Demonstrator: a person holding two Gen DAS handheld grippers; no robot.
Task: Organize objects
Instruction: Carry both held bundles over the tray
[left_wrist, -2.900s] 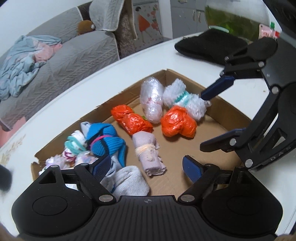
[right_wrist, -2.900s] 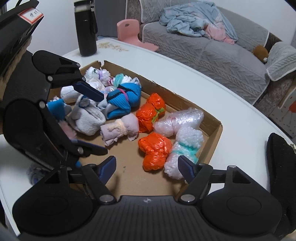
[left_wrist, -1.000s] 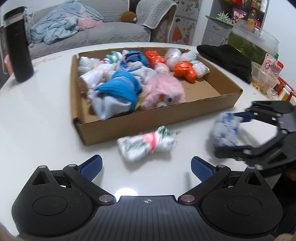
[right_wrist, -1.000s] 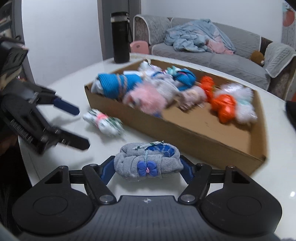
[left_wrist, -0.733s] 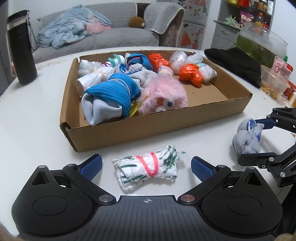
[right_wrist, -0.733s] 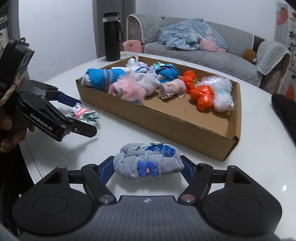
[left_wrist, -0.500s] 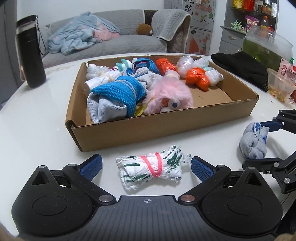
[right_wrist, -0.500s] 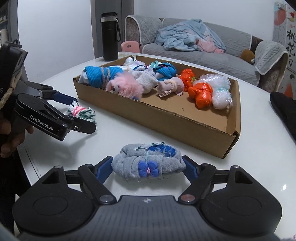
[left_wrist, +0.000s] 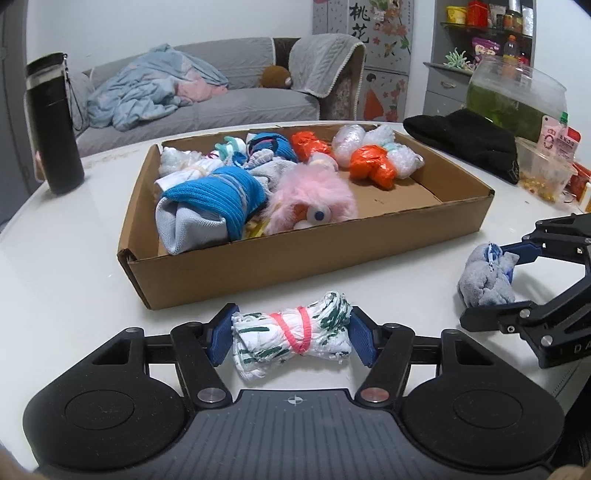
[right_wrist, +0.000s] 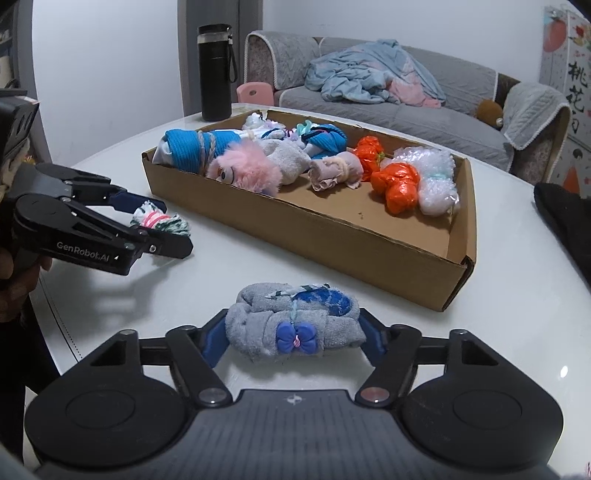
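Left wrist view.

**Q:** What has just changed at the left gripper (left_wrist: 291, 336)?

**A:** Its jaws have just been closing, and the blue pads now press both ends of the white roll (left_wrist: 291, 339), the one bound with a pink band. Half a second ago the pads stood wide of that roll. The roll lies on the tabletop (left_wrist: 66, 258), near its front edge and just outside the box's (left_wrist: 303, 251) front wall.

**Q:** And the right gripper (right_wrist: 293, 334)?

**A:** Its jaws have also been closing; they clamp the grey roll (right_wrist: 291, 326), the one with a blue bow, also on the tabletop in front of the box and well apart from the white roll.

**Q:** What does this mean for the task?

**A:** Both stray rolls are now gripped, though neither looks lifted yet. The likely next step is to carry each over the front wall into the box, where the other bundles already lie; bare cardboard shows toward its right front corner.
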